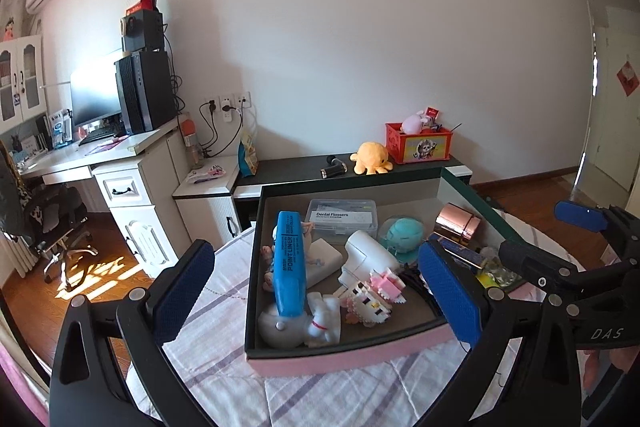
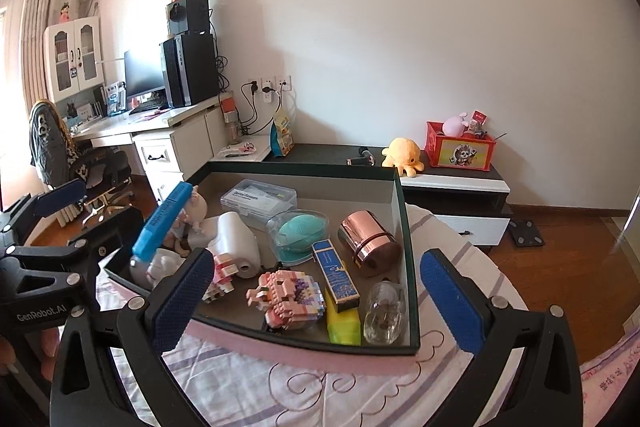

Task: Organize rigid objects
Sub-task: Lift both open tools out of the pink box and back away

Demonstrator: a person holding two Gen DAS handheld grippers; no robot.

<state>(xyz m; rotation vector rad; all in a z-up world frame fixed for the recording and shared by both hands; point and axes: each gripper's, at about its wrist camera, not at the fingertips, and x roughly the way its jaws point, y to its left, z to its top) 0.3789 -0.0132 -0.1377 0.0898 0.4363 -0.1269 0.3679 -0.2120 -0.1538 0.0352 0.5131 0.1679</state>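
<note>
An open box with a pink front wall (image 1: 344, 357) (image 2: 304, 351) sits on the bed, full of rigid items. Among them are a big blue highlighter (image 1: 289, 263) (image 2: 162, 223) standing tilted, a dental flosser case (image 1: 342, 219), a white dryer-like device (image 1: 370, 259), a teal brush in a clear case (image 2: 298, 233), a rose-gold cylinder (image 2: 370, 241), a block figure (image 2: 288, 297), a blue and gold carton (image 2: 336, 277), a yellow marker (image 2: 343, 325) and a glass bottle (image 2: 385, 311). My left gripper (image 1: 316, 291) and right gripper (image 2: 316, 301) both hover open before the box's front wall, holding nothing.
The box rests on a striped bedsheet (image 1: 224, 359). Behind it stands a low dark cabinet (image 2: 452, 171) with a yellow plush octopus (image 2: 402, 151) and a red crate (image 2: 460, 147). A white desk with a computer (image 1: 136, 95) and a chair (image 2: 80, 163) stand to the left.
</note>
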